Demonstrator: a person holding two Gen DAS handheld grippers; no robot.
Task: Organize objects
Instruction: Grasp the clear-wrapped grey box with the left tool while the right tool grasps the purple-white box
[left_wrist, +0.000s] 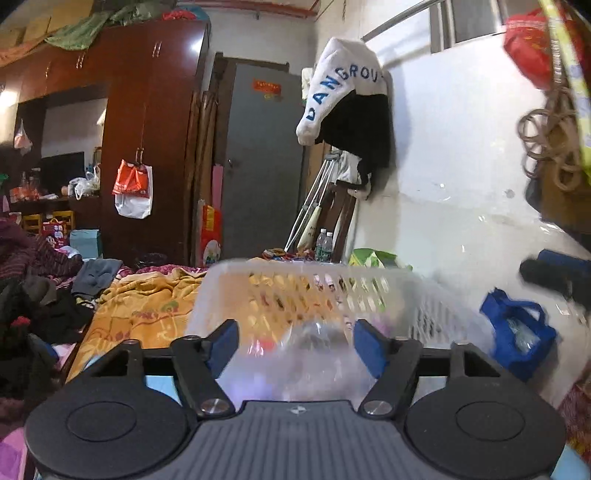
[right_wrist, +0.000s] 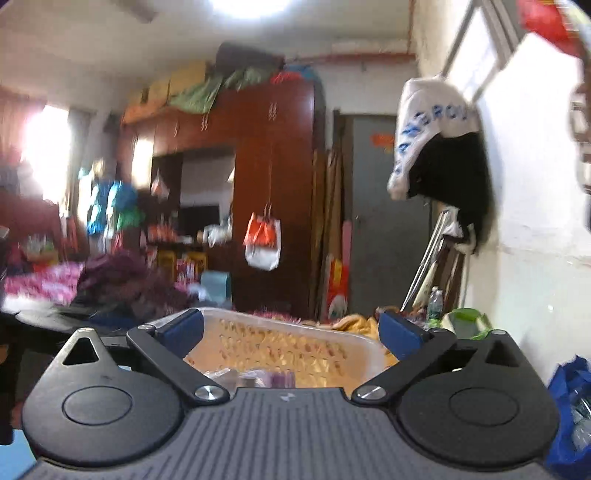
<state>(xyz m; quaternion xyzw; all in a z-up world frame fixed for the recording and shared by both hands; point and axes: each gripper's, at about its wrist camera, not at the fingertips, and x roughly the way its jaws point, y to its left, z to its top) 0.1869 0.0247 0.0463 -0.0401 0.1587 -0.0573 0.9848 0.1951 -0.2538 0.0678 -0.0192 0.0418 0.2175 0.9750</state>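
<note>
A white perforated plastic basket (left_wrist: 332, 288) stands on the bed just beyond my left gripper (left_wrist: 297, 345). The jaws are apart, and a blurred clear plastic item (left_wrist: 314, 343) lies in the gap over the basket. Neither blue pad visibly presses on it. In the right wrist view the same basket (right_wrist: 280, 345) sits low between the wide-open fingers of my right gripper (right_wrist: 291, 330), which hold nothing. Small wrapped items (right_wrist: 255, 378) lie in the basket's near end. A dark blue and black shape (left_wrist: 554, 273) at the right edge may be the other gripper; I cannot tell.
A yellow patterned blanket (left_wrist: 147, 306) covers the bed left of the basket, with dark clothes (left_wrist: 33, 295) piled further left. A blue bag (left_wrist: 517, 332) sits to the right by the white wall. A red-brown wardrobe (left_wrist: 147, 129), grey door (left_wrist: 262, 166) and hanging garment (left_wrist: 347, 103) stand behind.
</note>
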